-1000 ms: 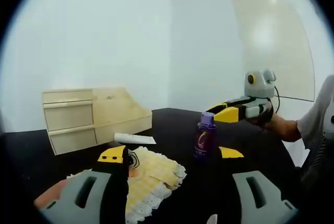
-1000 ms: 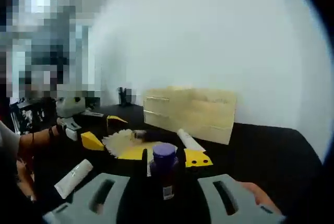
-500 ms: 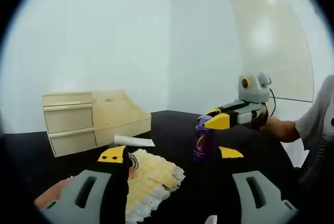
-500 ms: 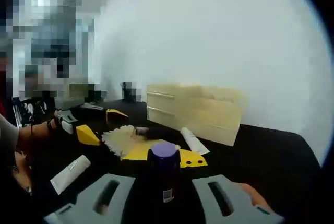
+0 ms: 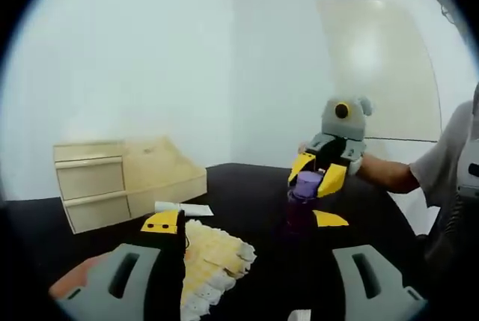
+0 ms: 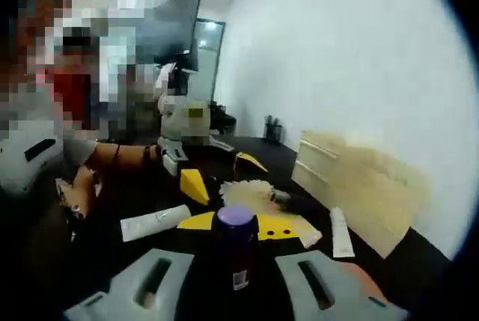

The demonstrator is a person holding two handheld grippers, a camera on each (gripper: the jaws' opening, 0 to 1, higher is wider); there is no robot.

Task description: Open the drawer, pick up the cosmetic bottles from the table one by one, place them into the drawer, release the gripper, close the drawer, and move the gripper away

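Right hand-held gripper (image 6: 233,225) has lifted the purple bottle (image 6: 236,250) off the black tabletop (image 5: 247,186) since 1 s ago, jaws clamped on it. Left hand-held gripper (image 5: 247,220): jaws apart, nothing between. Wooden drawer box (image 5: 120,182) at 9 o'clock in left gripper view, drawers closed. White tube (image 6: 155,223) and yellow cloth (image 5: 209,250) lie on the tabletop. White walls.

The right gripper (image 5: 317,176) has closed its jaws on the purple bottle (image 5: 304,186) and lifted it off the table.
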